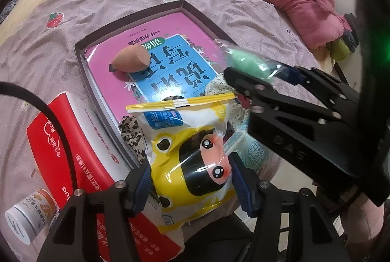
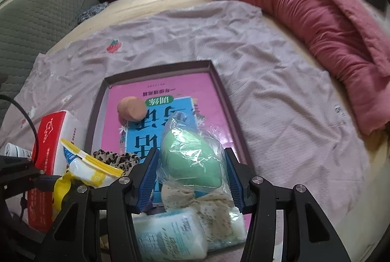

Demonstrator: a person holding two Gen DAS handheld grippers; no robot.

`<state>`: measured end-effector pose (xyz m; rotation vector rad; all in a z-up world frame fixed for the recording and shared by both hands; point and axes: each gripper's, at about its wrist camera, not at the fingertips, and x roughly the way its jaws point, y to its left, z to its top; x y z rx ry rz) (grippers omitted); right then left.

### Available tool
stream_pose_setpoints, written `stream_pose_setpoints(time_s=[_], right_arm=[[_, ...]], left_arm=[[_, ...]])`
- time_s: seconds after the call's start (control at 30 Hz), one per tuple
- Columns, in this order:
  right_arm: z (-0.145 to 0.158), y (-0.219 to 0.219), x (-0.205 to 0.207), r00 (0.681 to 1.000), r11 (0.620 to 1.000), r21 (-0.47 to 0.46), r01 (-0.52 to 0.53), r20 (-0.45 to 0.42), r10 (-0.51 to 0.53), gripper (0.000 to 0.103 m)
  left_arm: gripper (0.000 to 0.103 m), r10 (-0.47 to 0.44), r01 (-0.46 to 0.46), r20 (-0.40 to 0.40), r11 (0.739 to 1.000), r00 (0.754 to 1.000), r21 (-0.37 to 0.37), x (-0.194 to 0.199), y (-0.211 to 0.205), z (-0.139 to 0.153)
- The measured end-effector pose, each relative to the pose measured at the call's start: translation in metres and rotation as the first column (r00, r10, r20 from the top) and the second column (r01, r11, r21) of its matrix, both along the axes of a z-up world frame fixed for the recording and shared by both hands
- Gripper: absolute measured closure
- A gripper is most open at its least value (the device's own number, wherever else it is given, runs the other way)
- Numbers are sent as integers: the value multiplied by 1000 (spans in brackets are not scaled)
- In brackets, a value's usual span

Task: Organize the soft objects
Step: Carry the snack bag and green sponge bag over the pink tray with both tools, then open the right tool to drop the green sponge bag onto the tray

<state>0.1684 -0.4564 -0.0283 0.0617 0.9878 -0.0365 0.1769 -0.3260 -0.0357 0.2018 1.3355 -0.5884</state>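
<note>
On the bed, a shallow dark tray [image 2: 220, 91] holds a pink workbook [image 2: 170, 91] and, at about ten o'clock, a bare peach makeup sponge [image 2: 132, 108]. At nine o'clock beside the tray lies a red tissue box [image 1: 73, 140]. Left tongs [image 1: 190, 185] are clamped, roughly half open, on a yellow cartoon snack bag [image 1: 192, 152], held low over the tray's near edge, seemingly to set it inside. At three o'clock, right tongs [image 2: 192, 175] pinch a green makeup sponge [image 2: 192, 159] in clear wrap, poised above the book, likely so it lands beside the peach one.
</note>
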Motion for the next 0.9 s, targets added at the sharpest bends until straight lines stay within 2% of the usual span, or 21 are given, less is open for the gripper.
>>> stream_pose_setpoints(time_s=[0.43, 0.57, 0.63, 0.9], right_arm=[[-34, 2, 10, 995, 1000, 8, 16, -97, -15, 46], [-34, 1, 9, 996, 1000, 16, 20, -92, -19, 42], [-32, 0, 8, 996, 1000, 21, 22, -85, -20, 36], [-12, -8, -12, 998, 998, 20, 61, -23, -60, 30]], left_arm=[[43, 1, -1, -15, 1000, 1000, 5, 1, 1, -7], [43, -1, 1, -16, 1000, 1000, 9, 2, 1, -9], [43, -2, 2, -16, 1000, 1000, 13, 3, 1, -10], [43, 4, -4, -17, 1000, 1000, 19, 7, -1, -13]])
